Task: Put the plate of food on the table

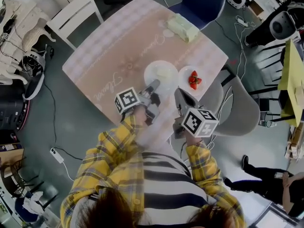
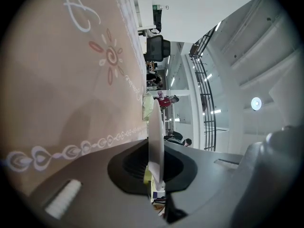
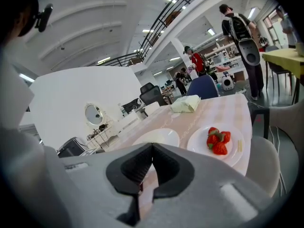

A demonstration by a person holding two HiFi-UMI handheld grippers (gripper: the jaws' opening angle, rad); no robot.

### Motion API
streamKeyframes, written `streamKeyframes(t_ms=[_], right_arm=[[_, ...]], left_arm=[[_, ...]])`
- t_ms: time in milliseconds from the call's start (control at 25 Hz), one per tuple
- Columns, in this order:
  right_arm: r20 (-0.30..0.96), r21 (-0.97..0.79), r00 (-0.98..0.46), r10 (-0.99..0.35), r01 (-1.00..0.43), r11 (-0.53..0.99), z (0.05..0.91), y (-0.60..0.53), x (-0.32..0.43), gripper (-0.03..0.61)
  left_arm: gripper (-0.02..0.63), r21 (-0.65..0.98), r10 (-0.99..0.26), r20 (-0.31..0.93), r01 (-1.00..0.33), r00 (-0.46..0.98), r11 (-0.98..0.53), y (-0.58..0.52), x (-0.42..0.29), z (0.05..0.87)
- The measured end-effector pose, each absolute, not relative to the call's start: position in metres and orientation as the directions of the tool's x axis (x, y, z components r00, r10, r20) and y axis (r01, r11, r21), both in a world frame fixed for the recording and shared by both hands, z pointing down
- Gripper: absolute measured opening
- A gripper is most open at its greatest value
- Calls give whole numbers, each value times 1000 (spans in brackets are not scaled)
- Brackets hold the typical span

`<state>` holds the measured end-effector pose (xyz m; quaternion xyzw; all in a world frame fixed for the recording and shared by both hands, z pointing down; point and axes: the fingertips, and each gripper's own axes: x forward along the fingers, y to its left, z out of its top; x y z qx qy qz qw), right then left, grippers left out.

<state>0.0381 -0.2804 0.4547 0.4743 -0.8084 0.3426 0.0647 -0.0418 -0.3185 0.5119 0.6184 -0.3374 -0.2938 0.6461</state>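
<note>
Rim of round white plate (image 2: 156, 127) is pinched in left gripper (image 2: 155, 170); right gripper (image 3: 150, 171) is closed, empty. Plate should be kept level until released onto pink tablecloth (image 2: 71, 80) below that gripper.

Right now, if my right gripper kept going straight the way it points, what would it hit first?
Probably the white plate just ahead of the right gripper, though depth is unclear; the strawberry plate lies off to its right.

Yellow plaid sleeves (image 1: 111, 146), striped top (image 1: 164, 184), grey left claw (image 1: 156, 84), right claw (image 1: 179, 93), marker cubes (image 1: 127, 100)
</note>
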Motion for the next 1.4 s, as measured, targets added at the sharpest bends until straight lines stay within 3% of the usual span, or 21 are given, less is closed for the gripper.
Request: streamKeyframes(t_ms=[1400], right_arm=[[389, -491, -436, -812, -844, 218, 459, -371, 166, -3]], left_arm=[[-5, 1000, -702, 1, 9, 713, 10, -452, 101, 499]])
